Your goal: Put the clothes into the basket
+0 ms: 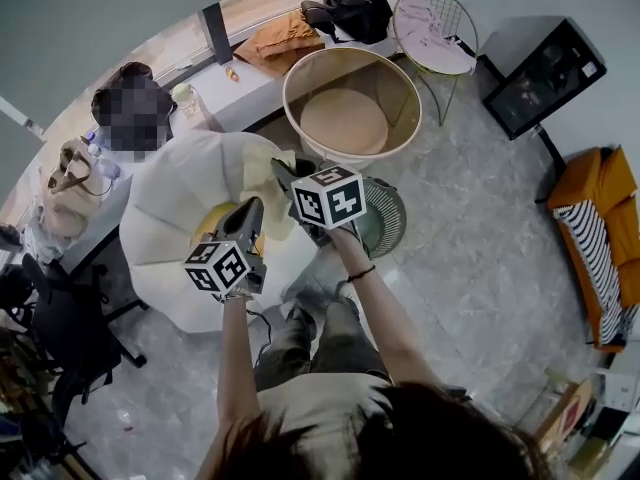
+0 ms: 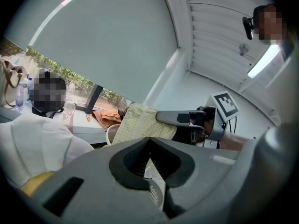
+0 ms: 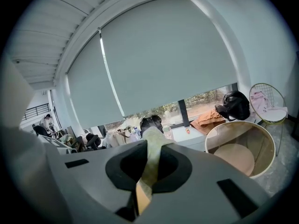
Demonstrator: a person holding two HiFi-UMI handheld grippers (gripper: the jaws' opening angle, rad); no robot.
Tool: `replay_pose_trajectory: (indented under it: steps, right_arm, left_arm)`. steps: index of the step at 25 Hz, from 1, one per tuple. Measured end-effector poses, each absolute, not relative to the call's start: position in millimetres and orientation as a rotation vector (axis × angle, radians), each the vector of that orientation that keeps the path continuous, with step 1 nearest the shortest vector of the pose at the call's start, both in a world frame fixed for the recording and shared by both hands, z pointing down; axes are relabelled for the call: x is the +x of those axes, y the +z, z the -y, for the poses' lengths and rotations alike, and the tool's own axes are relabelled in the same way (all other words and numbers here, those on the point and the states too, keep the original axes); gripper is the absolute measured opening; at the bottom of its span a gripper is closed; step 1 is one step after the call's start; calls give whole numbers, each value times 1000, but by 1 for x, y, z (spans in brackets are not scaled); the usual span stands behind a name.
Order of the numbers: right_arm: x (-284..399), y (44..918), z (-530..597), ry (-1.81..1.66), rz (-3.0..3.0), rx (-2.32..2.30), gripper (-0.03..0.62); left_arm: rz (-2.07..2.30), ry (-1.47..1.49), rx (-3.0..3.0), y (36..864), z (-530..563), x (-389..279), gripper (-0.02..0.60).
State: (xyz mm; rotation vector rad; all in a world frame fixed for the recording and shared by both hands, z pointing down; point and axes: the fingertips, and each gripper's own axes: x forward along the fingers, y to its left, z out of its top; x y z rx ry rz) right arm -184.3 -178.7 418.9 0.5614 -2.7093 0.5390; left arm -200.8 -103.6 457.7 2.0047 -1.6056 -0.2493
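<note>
right gripper clamped shut on a pale yellow cloth; left gripper closed on its lower edge, above the table edge nearest the basket.

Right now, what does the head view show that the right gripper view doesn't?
Only the head view: the left gripper, the right gripper from outside, and the orange sofa. Only the right gripper view: its own jaws shut on a strip of the pale yellow cloth. Both: the round basket, the wire chair, the orange garment.
</note>
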Motion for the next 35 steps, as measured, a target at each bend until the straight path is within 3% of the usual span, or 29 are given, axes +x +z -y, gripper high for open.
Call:
replay_pose_trajectory:
  steps: [35]
  right_arm:
    - [35,402,265,551,2658,817,12]
  left_arm:
    - [1419,-219,2158,431,189,-4,11]
